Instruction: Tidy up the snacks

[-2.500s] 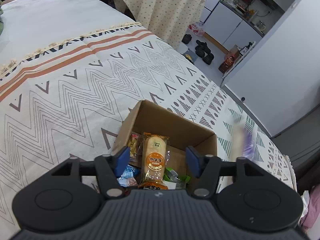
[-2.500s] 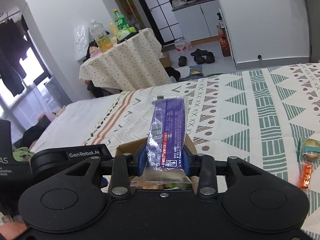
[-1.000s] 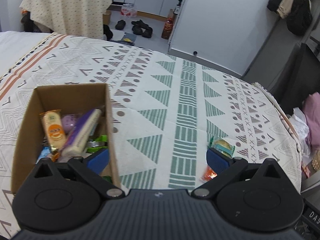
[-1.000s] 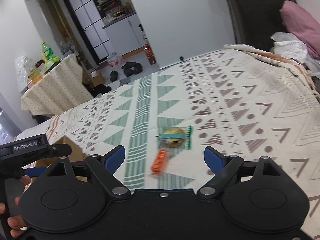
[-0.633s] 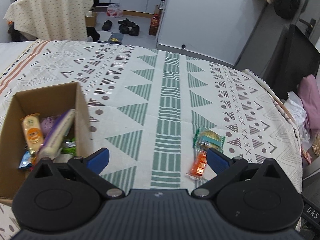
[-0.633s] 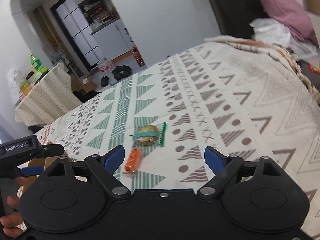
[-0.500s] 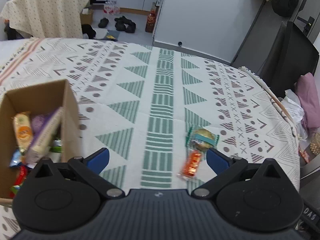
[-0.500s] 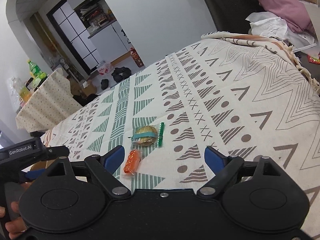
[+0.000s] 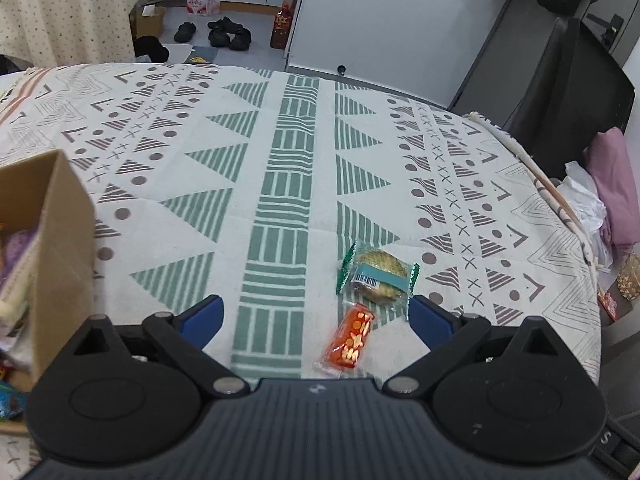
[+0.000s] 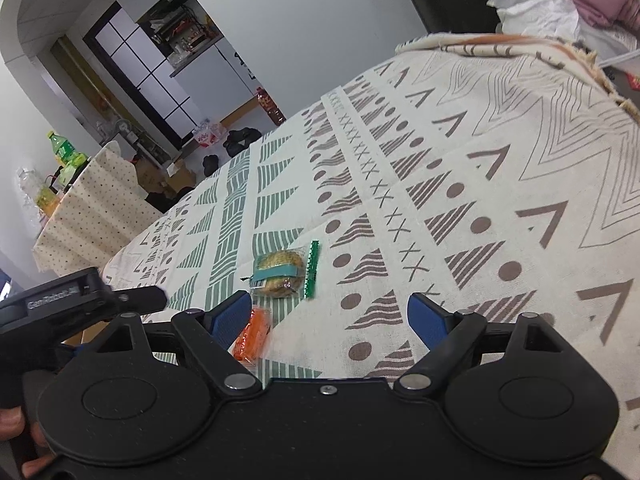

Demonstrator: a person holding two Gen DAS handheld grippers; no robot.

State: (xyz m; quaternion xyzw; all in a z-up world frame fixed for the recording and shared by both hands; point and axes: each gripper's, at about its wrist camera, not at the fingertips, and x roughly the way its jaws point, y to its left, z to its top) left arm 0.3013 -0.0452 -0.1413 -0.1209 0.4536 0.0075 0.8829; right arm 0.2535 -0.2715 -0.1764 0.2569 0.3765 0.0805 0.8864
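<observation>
Both grippers hang low over a bed covered in a cream blanket [image 9: 280, 168] with green and brown geometric print. The left gripper [image 9: 316, 316] has just been closing a little, yet its blue jaws remain wide apart and empty, framing a small orange foil snack packet [image 9: 349, 338]. The right gripper [image 10: 330, 316] is also spread wide and empty, the same packet beside its left jaw.

Just beyond, touching that packet's far end, lies one round biscuit in a clear green-edged wrapper [image 9: 378, 274]. At the blanket's left edge stands one brown cardboard box [image 9: 60, 232] already holding several snacks.

Two snacks remain loose. A clean pick probably means centring the jaws across the packet's narrow width before closing.
</observation>
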